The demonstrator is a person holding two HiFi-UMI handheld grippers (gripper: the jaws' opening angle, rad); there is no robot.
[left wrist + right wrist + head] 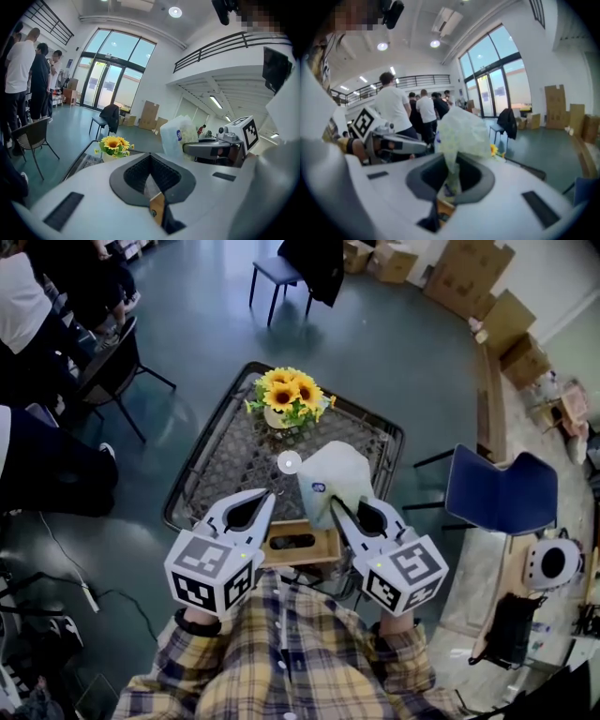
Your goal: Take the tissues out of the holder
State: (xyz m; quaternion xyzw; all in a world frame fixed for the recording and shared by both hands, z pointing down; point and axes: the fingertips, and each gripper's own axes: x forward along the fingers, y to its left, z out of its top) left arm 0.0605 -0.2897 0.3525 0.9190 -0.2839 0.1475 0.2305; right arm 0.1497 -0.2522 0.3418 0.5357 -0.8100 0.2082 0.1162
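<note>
Wooden tissue holder (300,542): sits at the near edge of the mesh-topped table (220,451), between the two grippers, a dark slot in its top.
Tissue pack (333,479), pale plastic wrap with a small blue label: raised clear above the holder's right end, tilted, its lower end pinched in the right gripper (339,505), whose jaws are nearly closed on the wrap.
Left gripper (270,495): jaws drawn together with nothing between the pads, tip just above the holder's left end.
Sunflowers (286,395): in a pot at the table's far side.
Blue chair (502,488): right of the table.
</note>
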